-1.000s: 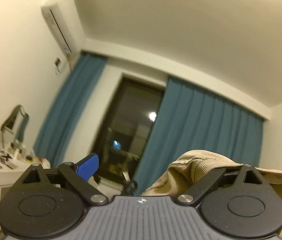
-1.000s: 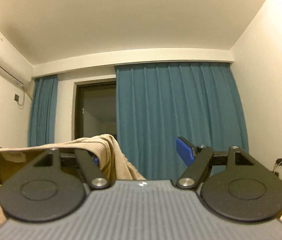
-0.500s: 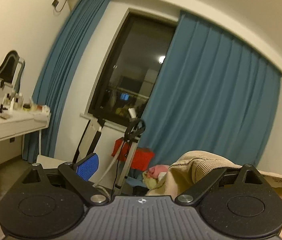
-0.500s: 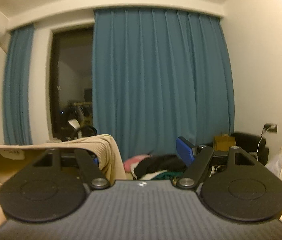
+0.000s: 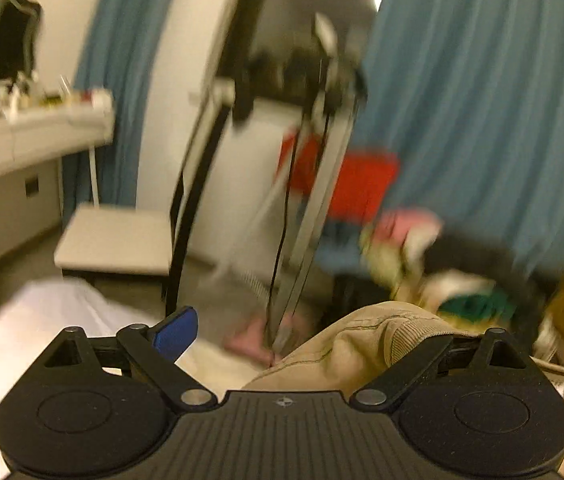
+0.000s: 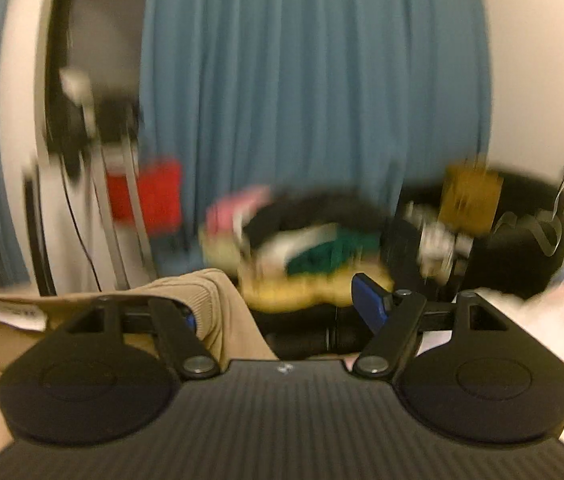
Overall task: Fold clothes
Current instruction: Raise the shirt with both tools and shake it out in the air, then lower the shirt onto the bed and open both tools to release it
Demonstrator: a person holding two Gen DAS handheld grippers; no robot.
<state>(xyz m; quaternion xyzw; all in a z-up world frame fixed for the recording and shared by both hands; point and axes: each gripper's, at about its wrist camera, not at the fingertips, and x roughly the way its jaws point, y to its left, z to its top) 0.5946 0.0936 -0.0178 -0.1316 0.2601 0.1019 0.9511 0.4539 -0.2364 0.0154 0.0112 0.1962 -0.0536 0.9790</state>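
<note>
A beige garment [image 5: 366, 344] with a ribbed edge hangs over the right finger of my left gripper [image 5: 302, 336] and hides that finger. The left blue fingertip [image 5: 175, 333] stands bare and far from it, so the jaws are wide apart. In the right wrist view the same beige garment [image 6: 218, 300] drapes over the left finger of my right gripper [image 6: 282, 312], with a white label [image 6: 18, 312] showing at the left. The right blue fingertip [image 6: 370, 300] is bare. The cloth spans between the two grippers, held off the bed.
A white bed surface [image 5: 22, 320] lies below at the left. Ahead stand a white stool [image 5: 114, 240], a metal stand with a cable [image 5: 310, 200], a pile of mixed clothes [image 6: 314, 248], blue curtains [image 6: 314, 80] and a dressing table [image 5: 22, 136]. The background is motion-blurred.
Both views have swung down from the ceiling to the floor and bed level. The garment stays draped on the same fingers, and the jaws keep their spacing.
</note>
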